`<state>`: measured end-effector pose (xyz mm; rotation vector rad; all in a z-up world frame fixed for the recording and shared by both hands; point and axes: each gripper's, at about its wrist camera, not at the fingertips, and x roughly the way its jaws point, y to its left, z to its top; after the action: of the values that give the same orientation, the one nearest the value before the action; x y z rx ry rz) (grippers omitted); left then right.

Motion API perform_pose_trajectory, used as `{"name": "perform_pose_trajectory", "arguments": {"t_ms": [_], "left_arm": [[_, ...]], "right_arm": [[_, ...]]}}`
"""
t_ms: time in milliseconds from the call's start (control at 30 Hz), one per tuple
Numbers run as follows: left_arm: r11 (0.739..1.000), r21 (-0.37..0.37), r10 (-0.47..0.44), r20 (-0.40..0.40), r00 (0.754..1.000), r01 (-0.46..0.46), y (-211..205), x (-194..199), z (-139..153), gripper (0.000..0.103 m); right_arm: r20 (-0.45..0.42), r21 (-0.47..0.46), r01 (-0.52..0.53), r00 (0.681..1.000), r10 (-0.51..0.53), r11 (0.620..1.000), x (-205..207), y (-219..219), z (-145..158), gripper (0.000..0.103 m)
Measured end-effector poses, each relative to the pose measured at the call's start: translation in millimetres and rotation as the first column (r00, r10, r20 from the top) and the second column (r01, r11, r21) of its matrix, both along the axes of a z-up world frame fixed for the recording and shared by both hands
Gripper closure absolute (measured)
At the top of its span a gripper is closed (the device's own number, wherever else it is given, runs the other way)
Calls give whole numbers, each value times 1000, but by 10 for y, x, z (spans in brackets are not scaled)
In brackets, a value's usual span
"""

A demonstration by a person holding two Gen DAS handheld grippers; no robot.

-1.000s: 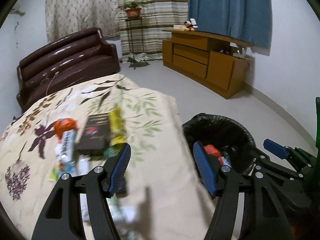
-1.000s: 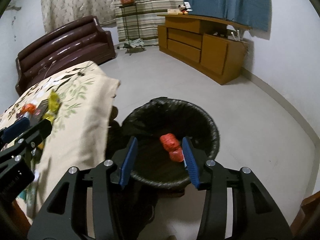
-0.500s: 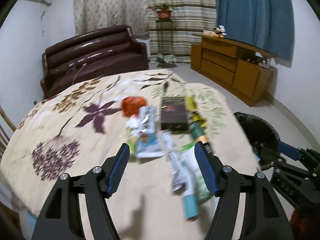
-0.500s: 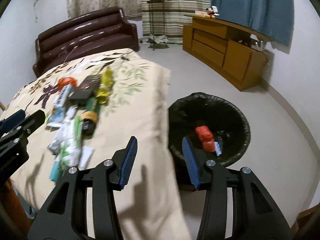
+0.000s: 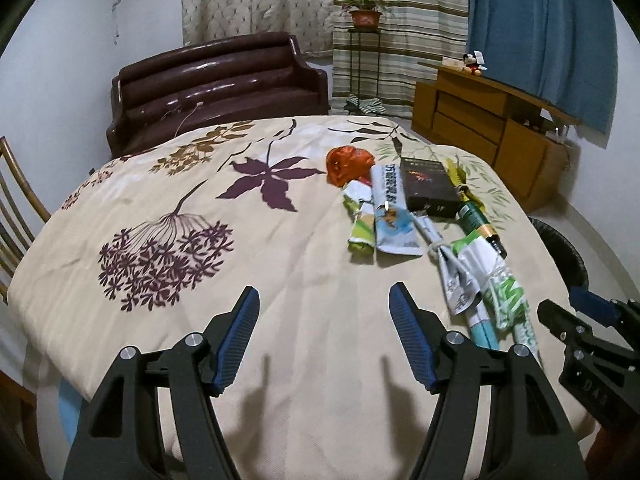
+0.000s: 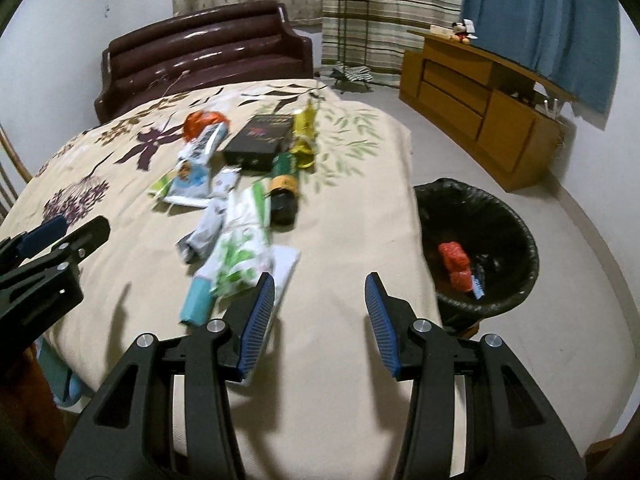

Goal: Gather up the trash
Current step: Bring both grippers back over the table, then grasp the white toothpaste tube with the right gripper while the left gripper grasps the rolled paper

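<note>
While both claws hang over the near edge of the floral tablecloth [image 5: 168, 216], neither holds anything. Left gripper [image 5: 322, 334]: jaws apart, only bare cloth between them. Right gripper [image 6: 320, 314]: jaws apart too, narrower gap, also over bare cloth.

Trash pile [image 5: 420, 216] lies ahead and to the right of the left gripper; ahead and left of the right one [image 6: 240, 200]. Nearest the right gripper's left pad: a green-and-white wrapper [image 6: 238, 256] and a teal tube [image 6: 197, 300], just beside it. Farther ahead: dark bottle [image 6: 283, 188], black box [image 6: 258, 142], yellow wrapper [image 6: 304, 136], orange crumpled bag [image 6: 204, 122].

Black-lined bin [image 6: 480, 240] stands on the floor right of the right gripper, beside the table; red packet [image 6: 454, 262] inside.

Room: brown sofa [image 5: 216, 84] beyond the table, wooden cabinet [image 5: 492, 136], potted plant [image 5: 364, 12] on a stand, blue curtain [image 5: 540, 32].

Left view catches only the bin's rim [image 5: 564, 248], no contents; right view shows the interior. Chair back [image 5: 12, 208] is clear only in the left view.
</note>
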<state>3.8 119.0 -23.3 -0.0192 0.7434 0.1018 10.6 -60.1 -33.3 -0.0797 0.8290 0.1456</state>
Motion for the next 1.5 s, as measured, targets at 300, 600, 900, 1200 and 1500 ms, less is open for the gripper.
{"name": "perform_pose_trajectory", "arguments": {"t_ms": [300,600,900,1200,1500], "left_arm": [[1000,-10,-5,-3,1000,5,0,-68,-40,37],[1000,-18,-19,-14,1000,18,-50,-77,-80,37],[999,-24,-26,-22,999,26,-96,-66,-98,37],[999,-31,-42,-32,999,41,-176,-33,-117,37],[996,-51,-71,-32,997,70,-298,88,-72,37]], "right_arm": [[-30,-10,-43,999,43,999,-83,171,-122,57],[-36,-27,-39,999,38,999,-72,158,-190,58],[-22,-39,-39,999,38,998,-71,135,-189,81],[-14,-45,-38,999,37,998,-55,122,-187,87],[1,-25,-2,1000,2,1000,83,-78,-130,87]]}}
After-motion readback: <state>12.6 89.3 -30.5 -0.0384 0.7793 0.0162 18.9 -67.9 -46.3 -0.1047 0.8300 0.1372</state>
